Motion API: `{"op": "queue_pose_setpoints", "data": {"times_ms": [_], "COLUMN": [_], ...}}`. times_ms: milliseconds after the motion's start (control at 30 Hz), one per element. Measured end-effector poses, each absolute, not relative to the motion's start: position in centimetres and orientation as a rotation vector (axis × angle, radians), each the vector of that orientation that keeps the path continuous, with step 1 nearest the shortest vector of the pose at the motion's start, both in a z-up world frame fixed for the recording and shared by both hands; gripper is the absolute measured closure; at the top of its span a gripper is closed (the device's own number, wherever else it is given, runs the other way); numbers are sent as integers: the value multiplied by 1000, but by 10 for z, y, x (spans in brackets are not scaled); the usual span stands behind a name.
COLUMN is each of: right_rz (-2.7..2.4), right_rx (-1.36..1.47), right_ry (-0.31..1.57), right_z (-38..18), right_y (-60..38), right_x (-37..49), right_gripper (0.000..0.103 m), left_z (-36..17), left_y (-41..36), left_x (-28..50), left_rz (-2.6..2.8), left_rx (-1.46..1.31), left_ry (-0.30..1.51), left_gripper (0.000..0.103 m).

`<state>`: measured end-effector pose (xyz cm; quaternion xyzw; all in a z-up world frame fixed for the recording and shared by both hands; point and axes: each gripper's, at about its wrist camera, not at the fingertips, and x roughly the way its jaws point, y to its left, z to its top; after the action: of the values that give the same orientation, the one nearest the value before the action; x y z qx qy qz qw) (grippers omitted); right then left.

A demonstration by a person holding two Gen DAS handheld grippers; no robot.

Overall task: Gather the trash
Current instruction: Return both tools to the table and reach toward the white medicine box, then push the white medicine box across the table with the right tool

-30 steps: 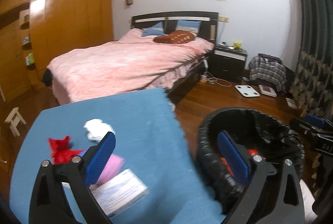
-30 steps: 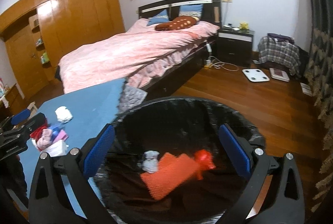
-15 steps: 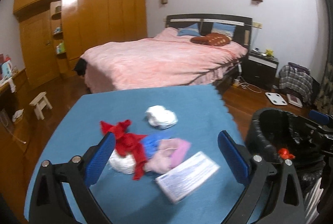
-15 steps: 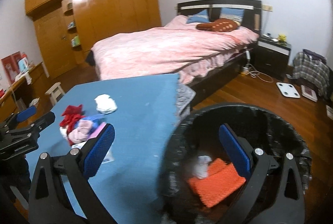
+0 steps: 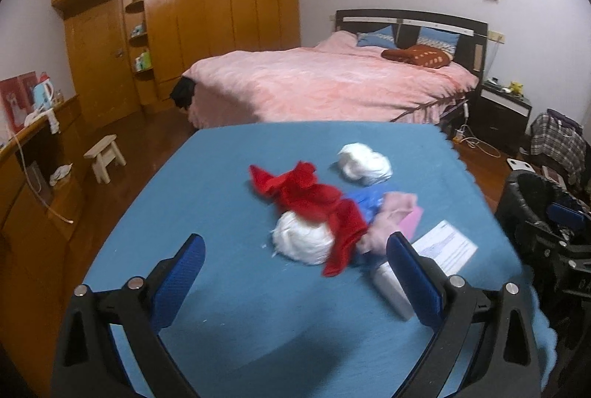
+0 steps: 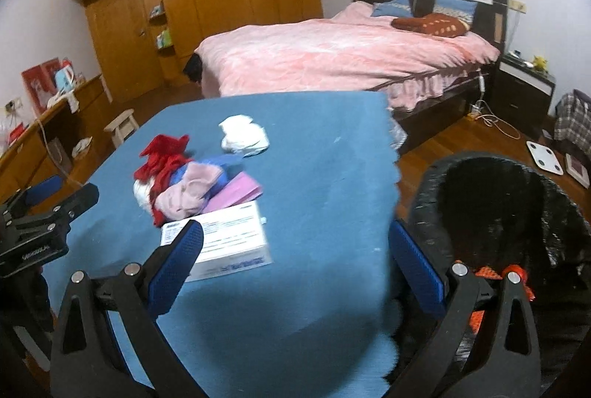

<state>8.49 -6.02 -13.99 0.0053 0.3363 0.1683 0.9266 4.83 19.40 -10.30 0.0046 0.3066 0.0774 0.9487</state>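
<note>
A heap of trash lies on the blue table (image 5: 229,183): a red cloth (image 5: 310,194), a white wad (image 5: 301,242) under it, a second white wad (image 5: 364,163) farther back, pink and blue scraps (image 5: 391,213) and a white box (image 5: 439,252). My left gripper (image 5: 295,281) hovers open just short of the heap, holding nothing. My right gripper (image 6: 295,263) is open and empty too, above the table's right edge, with the white box (image 6: 229,242) by its left finger. The black-lined bin (image 6: 498,206) stands to its right, an orange item (image 6: 487,274) inside.
A pink bed (image 5: 332,84) stands beyond the table, with a dark nightstand (image 5: 502,109) to its right. Wooden wardrobes (image 5: 207,17) line the back left wall. A small stool (image 5: 103,157) and a low cabinet (image 5: 33,154) stand at left. A white scale (image 6: 545,156) lies on the floor.
Both grippers have swung left, away from the bin and over the table. The trash heap now sits between the left gripper's fingers in view; the bin has slid to the right edge.
</note>
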Motion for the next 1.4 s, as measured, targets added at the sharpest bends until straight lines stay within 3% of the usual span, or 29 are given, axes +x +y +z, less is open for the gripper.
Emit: {"op": "queue_pose_setpoints", "data": {"times_ms": [833, 1400], "right_rz": [427, 201], "right_rx": [-157, -198], "right_ry": [805, 807], "right_z": [-187, -186], "right_y": [31, -28], "right_x": [80, 102], "right_gripper": [6, 6], "left_z": [-126, -128], "left_y": [235, 215], "left_x": [42, 51], "left_rz": [214, 173], "left_rx": [-26, -17], "left_ry": [658, 670], "left_gripper": [6, 6]}}
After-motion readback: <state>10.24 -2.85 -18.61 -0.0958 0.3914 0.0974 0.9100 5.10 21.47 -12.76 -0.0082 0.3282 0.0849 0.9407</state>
